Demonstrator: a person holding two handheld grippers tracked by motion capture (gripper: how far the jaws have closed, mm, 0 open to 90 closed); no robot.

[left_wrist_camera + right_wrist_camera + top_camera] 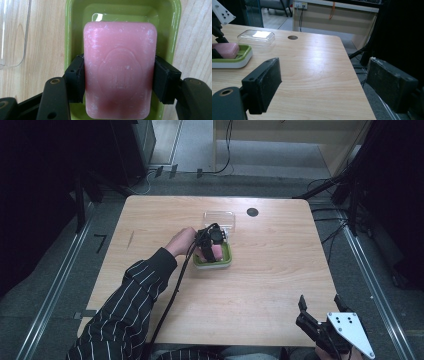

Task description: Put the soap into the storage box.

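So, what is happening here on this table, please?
A person works at a wooden table with a gripper in each hand. The left gripper is shut on a pink soap bar, its jaws pressing the bar's two long sides, over a green soap dish. A clear plastic lid lies on the table just beyond the dish. The right gripper is idle near the table's near right corner, its jaws wide open with nothing between them.

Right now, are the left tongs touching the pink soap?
Touching. In the left gripper view, both pads press against the sides of the pink soap over the green dish.
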